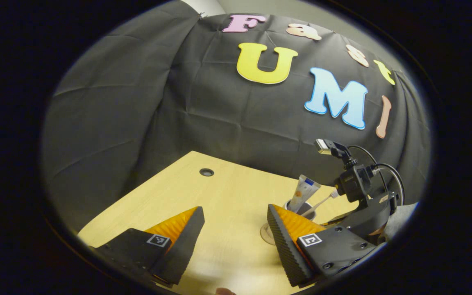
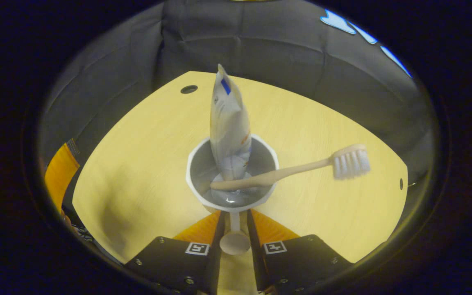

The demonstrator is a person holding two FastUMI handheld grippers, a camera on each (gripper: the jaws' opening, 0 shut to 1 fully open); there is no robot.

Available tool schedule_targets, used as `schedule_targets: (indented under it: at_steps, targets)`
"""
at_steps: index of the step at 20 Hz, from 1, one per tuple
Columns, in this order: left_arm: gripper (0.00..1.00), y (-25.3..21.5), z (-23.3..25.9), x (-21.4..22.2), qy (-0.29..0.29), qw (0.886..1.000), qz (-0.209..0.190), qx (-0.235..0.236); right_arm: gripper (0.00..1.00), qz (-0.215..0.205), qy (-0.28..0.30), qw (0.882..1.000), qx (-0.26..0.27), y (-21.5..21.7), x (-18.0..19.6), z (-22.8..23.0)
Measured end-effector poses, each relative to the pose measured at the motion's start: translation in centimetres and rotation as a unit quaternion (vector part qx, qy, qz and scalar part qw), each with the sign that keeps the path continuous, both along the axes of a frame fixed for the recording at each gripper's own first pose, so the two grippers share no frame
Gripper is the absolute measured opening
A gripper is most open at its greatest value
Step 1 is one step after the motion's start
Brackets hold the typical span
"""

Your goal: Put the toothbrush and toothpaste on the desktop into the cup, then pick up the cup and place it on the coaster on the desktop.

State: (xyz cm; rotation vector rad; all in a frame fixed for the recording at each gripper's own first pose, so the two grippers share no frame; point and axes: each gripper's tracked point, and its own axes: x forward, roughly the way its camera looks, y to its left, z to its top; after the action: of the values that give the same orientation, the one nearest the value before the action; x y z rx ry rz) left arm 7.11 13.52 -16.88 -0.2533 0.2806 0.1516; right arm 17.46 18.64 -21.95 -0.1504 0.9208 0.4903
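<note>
Cup (image 2: 232,176) handle clamped in right claw (image 2: 234,229), mid-desktop (image 2: 137,176).

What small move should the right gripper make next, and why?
Probably lower the cup onto the coaster. The right gripper is shut on the handle, toothpaste and toothbrush are already inside, and the coaster lies just beneath; whether they touch is hidden.
</note>
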Motion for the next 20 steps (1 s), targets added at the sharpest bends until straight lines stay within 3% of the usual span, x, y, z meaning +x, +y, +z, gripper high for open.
schedule_targets:
  at_steps: [10, 15, 20]
  targets:
    - [0.98, -4.1, 3.1, 0.4, -0.024, 0.999, -0.035, 0.015, 0.33, -0.027, -0.081, 0.995, 0.045, -3.0, -3.5, 5.8]
    - [0.98, -6.9, 4.9, 0.5, -0.038, 0.998, -0.051, 0.028, 0.33, -0.048, -0.168, 0.984, 0.037, -7.5, -4.8, 10.3]
    - [0.98, -10.6, 6.7, 0.8, -0.052, 0.995, -0.073, 0.032, 0.33, -0.082, -0.213, 0.972, 0.056, -11.8, -7.0, 13.4]
